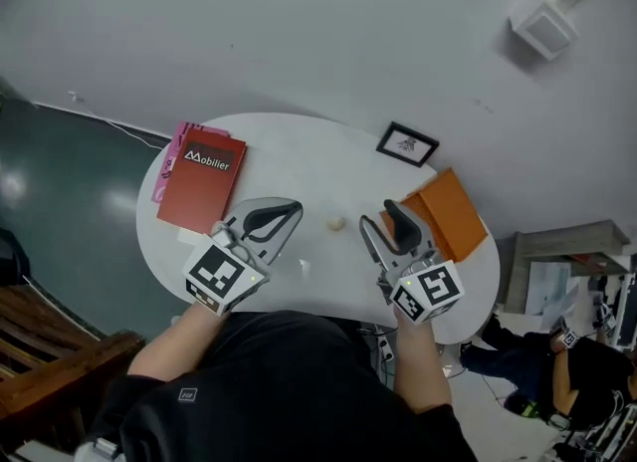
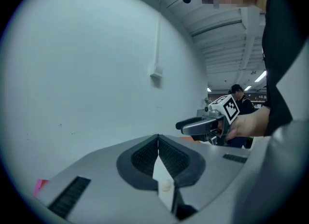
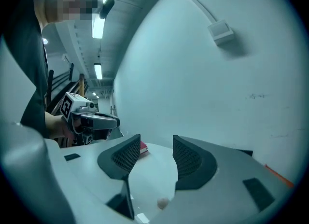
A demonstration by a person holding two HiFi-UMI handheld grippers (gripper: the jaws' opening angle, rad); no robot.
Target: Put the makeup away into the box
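A small cream round makeup piece (image 1: 336, 222) lies on the white oval table (image 1: 299, 156), between my two grippers and touching neither. It shows low between the jaws in the left gripper view (image 2: 166, 185) and the right gripper view (image 3: 163, 202). My left gripper (image 1: 290, 209) is shut, its black pads meeting at the tips (image 2: 158, 138) with nothing between them. My right gripper (image 1: 381, 216) stands open (image 3: 157, 143) and empty. An orange flat box (image 1: 448, 213) lies at the table's right edge, just beyond the right gripper.
A red book (image 1: 202, 183) lies on a pink one (image 1: 164, 173) at the table's left end. A small black-framed picture (image 1: 406, 143) sits at the far edge. A person sits on the floor at the lower right (image 1: 542, 370). A wooden bench (image 1: 40, 350) stands at the left.
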